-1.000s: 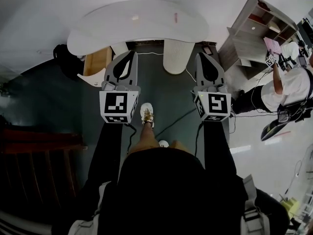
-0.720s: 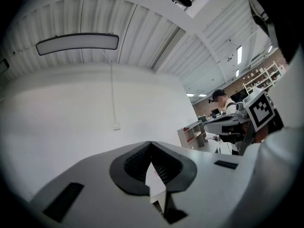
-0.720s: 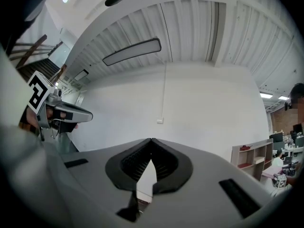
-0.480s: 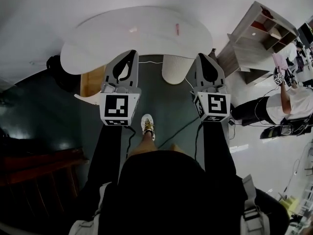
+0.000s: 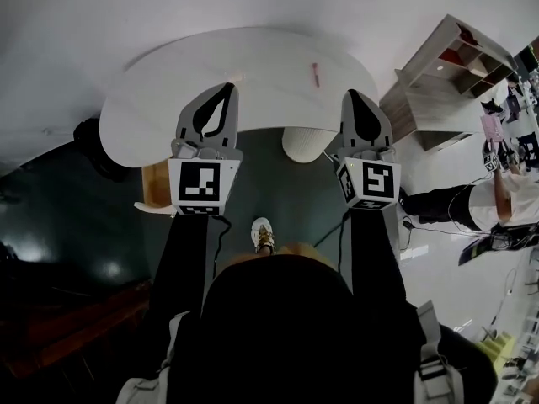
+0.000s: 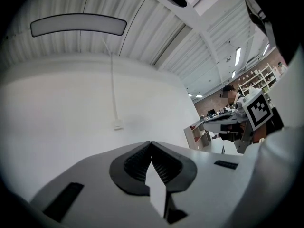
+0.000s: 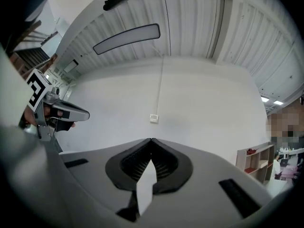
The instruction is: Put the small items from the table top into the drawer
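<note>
The white oval table top (image 5: 261,57) lies ahead in the head view. A thin red item (image 5: 316,74) rests on it right of centre. Under its left side an open wooden drawer (image 5: 154,178) sticks out toward me. My left gripper (image 5: 227,88) is shut and empty, its tip over the table's near edge. My right gripper (image 5: 350,95) is likewise shut and empty at the near edge, just right of the red item. Both gripper views face a white wall, with the left gripper (image 6: 151,144) and the right gripper (image 7: 151,140) each showing jaw tips that meet.
A white round table leg (image 5: 303,146) stands between the two grippers. A wooden shelf unit (image 5: 459,66) and a person (image 5: 505,192) are off to the right. Cables run across the dark floor by my shoe (image 5: 264,234).
Both grippers have moved forward together; the table has drawn closer, and their tips now reach over its near edge. Both stay shut.
</note>
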`<state>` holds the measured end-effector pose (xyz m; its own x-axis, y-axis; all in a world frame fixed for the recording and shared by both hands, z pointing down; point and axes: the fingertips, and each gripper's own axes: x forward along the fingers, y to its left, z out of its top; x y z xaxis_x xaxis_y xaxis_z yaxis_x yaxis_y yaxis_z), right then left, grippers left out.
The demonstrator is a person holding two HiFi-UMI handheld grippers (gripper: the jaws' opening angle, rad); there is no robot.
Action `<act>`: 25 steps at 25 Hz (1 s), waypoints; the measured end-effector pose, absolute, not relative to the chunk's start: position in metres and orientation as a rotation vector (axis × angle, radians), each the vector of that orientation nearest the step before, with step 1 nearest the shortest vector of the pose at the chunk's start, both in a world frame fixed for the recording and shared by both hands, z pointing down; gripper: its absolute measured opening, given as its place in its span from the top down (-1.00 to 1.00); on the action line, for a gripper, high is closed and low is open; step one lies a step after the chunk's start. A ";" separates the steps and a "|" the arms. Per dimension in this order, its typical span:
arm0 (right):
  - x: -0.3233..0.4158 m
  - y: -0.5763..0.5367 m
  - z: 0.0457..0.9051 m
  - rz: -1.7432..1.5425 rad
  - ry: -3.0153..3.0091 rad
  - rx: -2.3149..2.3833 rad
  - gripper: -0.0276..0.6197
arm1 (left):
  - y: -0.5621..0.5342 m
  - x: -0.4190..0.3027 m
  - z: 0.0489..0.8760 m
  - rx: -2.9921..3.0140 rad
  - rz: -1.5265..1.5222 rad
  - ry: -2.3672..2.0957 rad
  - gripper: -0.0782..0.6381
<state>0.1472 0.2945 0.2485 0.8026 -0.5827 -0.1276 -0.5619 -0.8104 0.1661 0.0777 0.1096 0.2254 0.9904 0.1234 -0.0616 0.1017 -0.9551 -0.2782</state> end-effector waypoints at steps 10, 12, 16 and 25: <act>0.191 0.265 0.271 -0.220 -0.883 2.873 0.83 | 0.062 0.127 0.244 -2.872 0.074 -0.191 0.74; 0.201 0.261 0.273 -0.215 -0.879 2.872 0.83 | 0.057 0.135 0.250 -2.874 0.057 -0.193 0.74; 0.228 0.254 0.276 -0.234 -0.891 2.889 0.83 | 0.050 0.158 0.257 -2.871 0.044 -0.195 0.74; 0.304 0.231 0.278 -0.299 -0.905 2.910 0.83 | 0.038 0.226 0.270 -2.854 0.029 -0.216 0.74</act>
